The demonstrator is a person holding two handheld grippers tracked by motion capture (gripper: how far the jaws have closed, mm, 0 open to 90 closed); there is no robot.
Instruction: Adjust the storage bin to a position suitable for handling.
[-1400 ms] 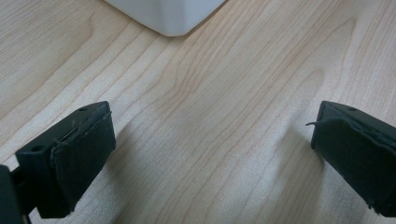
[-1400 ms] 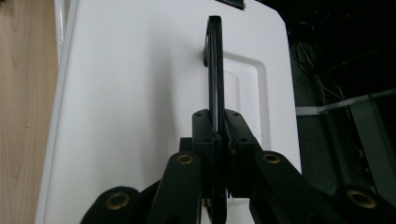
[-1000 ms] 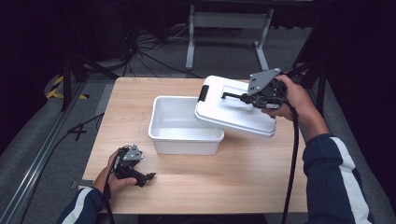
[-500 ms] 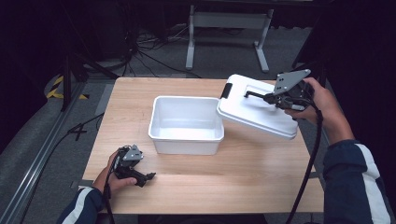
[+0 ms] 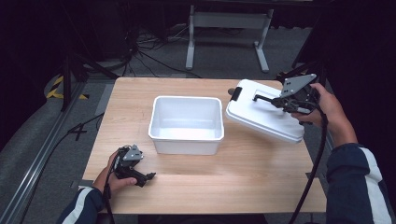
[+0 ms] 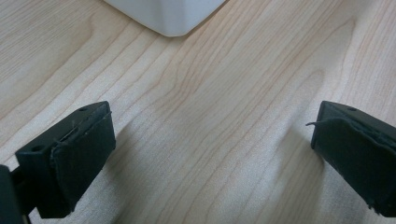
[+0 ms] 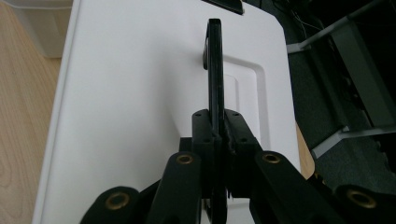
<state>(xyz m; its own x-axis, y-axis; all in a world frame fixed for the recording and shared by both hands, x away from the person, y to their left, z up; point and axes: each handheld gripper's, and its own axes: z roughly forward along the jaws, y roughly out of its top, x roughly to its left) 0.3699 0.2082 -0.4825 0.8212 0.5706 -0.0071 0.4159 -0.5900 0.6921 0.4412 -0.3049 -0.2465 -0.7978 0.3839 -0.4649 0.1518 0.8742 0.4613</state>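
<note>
A white open box (image 5: 186,123) stands in the middle of the wooden table (image 5: 261,172). Its white lid (image 5: 261,116) hangs tilted above the table to the box's right, its black clasp (image 5: 236,93) toward the box. My right gripper (image 5: 280,101) is shut on the lid's thin black handle (image 7: 215,70), which stands edge-on between the jaws in the right gripper view, above the lid (image 7: 130,93). My left gripper (image 5: 142,177) rests near the front left of the table, open, with bare wood between its pads (image 6: 79,154). A corner of the box (image 6: 168,18) shows ahead of it.
A metal stand (image 5: 229,28) and cables lie on the dark floor beyond the table. The lid reaches out to the table's right edge. Bare wood runs along the front of the table, between the two hands.
My right gripper has carried the lid rightward, off the box's right rim, and a little lower. The left gripper has stayed put.
</note>
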